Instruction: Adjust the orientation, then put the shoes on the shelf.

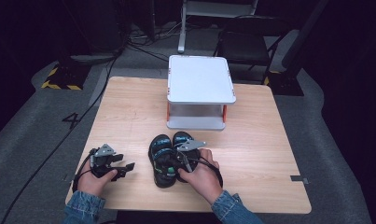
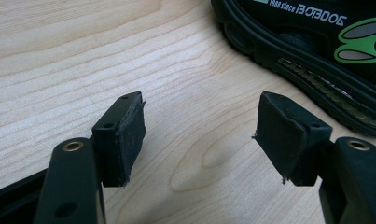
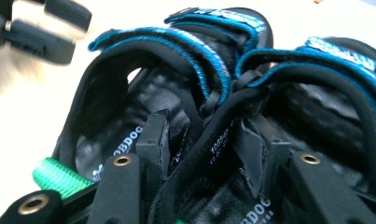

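Near table's front edge, R gripper (image 1: 183,161) straddles sandals' (image 1: 163,161) straps.

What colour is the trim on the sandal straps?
Bright blue trim on the black straps, clearest in the right gripper view.

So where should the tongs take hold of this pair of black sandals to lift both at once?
Probably the two inner heel straps, where the sandals touch side by side. Come from above at the heel end, one jaw inside each shoe. The straps stand upright and thin, so they fit between the jaws together. The right tongs already straddle them there; the left tongs sit open over bare table.
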The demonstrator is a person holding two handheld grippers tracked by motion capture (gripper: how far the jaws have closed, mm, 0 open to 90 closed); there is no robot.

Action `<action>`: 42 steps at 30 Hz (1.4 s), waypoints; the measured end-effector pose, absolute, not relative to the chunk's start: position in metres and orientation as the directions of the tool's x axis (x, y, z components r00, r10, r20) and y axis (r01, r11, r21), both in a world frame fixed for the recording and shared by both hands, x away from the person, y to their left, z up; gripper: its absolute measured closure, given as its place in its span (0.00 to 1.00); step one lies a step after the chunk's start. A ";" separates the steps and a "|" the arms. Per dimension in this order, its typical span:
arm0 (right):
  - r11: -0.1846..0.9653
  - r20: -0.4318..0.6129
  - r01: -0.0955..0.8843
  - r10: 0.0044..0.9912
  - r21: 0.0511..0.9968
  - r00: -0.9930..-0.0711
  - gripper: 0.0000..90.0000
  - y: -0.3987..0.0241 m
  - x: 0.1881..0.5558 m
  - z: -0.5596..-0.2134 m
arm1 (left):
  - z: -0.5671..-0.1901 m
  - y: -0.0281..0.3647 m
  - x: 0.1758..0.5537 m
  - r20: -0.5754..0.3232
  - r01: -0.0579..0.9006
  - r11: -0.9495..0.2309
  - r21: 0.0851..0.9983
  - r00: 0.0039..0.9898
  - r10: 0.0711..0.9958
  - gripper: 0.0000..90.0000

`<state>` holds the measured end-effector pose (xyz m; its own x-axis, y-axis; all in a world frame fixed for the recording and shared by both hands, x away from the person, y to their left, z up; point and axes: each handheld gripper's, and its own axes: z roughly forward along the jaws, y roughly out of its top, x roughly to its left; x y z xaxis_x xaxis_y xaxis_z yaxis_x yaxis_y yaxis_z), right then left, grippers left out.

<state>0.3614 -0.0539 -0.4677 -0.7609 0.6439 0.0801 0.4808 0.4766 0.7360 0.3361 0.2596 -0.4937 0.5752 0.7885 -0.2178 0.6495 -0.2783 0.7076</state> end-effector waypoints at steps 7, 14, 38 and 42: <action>0.506 0.059 0.462 0.626 0.729 -0.778 0.67 -0.054 0.363 -0.467 | -0.493 0.259 0.340 -0.230 0.652 -0.264 0.710 0.570 0.789 0.37; 0.455 0.081 0.478 0.655 0.752 -0.751 0.82 -0.056 0.362 -0.470 | -0.493 0.259 0.342 -0.238 0.654 -0.258 0.711 0.568 0.788 0.37; 0.281 0.128 0.537 0.788 0.796 -0.602 0.88 -0.109 0.395 -0.431 | -0.494 0.253 0.354 -0.256 0.653 -0.250 0.715 0.578 0.775 0.37; 0.272 0.107 0.535 0.813 0.800 -0.572 0.88 -0.118 0.415 -0.429 | -0.494 0.254 0.355 -0.262 0.655 -0.242 0.716 0.573 0.776 0.37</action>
